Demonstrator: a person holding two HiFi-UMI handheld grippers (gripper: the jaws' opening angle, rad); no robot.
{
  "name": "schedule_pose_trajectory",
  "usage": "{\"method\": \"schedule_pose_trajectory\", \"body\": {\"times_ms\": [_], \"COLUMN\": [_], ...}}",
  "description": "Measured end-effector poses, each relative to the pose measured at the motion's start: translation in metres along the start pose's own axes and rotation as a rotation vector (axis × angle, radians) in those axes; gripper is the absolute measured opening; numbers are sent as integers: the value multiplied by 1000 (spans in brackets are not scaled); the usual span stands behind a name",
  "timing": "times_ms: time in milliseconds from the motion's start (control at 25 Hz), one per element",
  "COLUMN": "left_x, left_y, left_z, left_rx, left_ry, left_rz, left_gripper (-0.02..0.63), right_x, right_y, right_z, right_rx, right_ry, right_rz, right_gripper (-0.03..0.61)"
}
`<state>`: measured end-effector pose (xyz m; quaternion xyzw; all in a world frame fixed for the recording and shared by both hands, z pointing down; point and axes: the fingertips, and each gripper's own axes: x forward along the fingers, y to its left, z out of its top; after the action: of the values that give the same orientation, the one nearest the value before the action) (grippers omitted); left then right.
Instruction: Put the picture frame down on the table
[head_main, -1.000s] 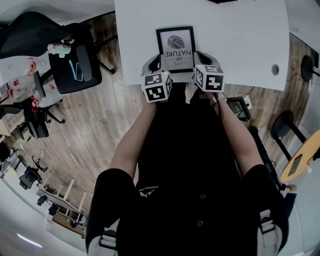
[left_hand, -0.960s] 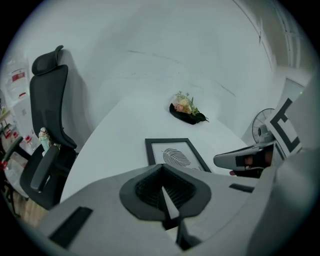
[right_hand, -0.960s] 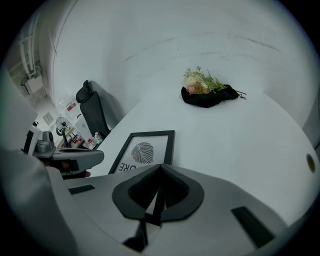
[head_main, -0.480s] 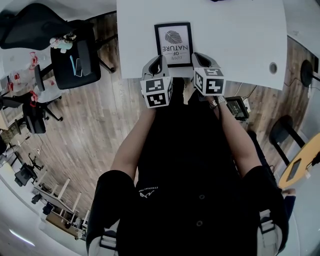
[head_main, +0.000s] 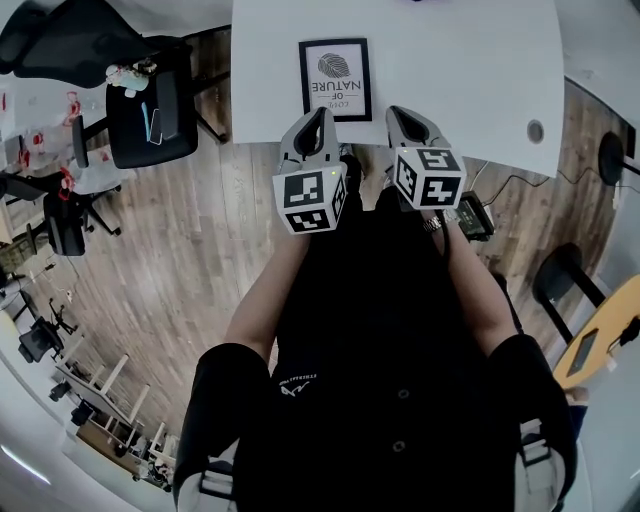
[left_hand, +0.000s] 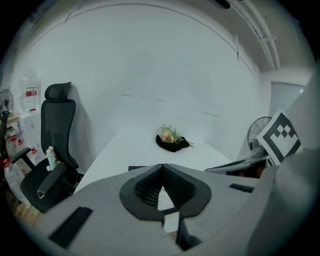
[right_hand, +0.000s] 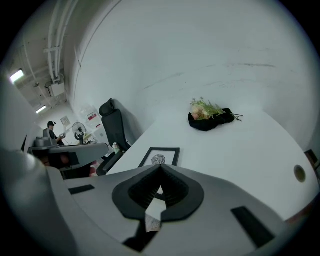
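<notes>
The black-edged picture frame with a white print (head_main: 335, 79) lies flat on the white tabletop (head_main: 470, 70), close to the edge on your side. Nothing holds it. Your left gripper (head_main: 320, 114) has its fingers (left_hand: 142, 192) pressed together with nothing between them. Your right gripper (head_main: 399, 113) is the same, with its fingers (right_hand: 135, 195) closed tight and empty. Both grippers are up in the air by the near edge of the tabletop. They point forward and down, and neither one touches the frame. The frame lies just ahead of the fingers and a bit to your left. That puts it almost straight in front of your left gripper and off to the side of your right one, so your left hand is the nearer one. Its long sides run away from you and its short sides run across. A black bundle with small flowers (right_hand: 210, 117) sits far off at the other end of the tabletop, well apart from the frame. The job looks done to me, since the frame is down and lying still. If you do want to move it, go in with your left gripper at the short near edge.
</notes>
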<state>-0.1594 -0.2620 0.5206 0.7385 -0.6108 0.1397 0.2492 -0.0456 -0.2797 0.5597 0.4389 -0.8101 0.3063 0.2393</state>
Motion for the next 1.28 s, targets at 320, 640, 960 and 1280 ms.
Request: {"method": "schedule_pose_trajectory", "body": {"times_ms": [320,640,960,1280], "left_x": [-48,-97,-139,-165], "left_y": [-57,-114,-152,-178], "left_z": [13,13,8,14], "left_rx": [-5,32,44,67], "left_ry": [-84,-170,-228,-288], "left_rz": [34,42,53,72], "left_gripper": [8,8,8,8], "right_x": [-71,-138,-197,-241], "right_y": [-10,-20,-14,-12], "right_z": [3,3,8,14], "right_rx": [-14,-48,-75,-107], "right_ry": [-68,-152,-243,-309], "right_rz": [37,63,108,136], "right_gripper": [-2,-2,-2,-2]}}
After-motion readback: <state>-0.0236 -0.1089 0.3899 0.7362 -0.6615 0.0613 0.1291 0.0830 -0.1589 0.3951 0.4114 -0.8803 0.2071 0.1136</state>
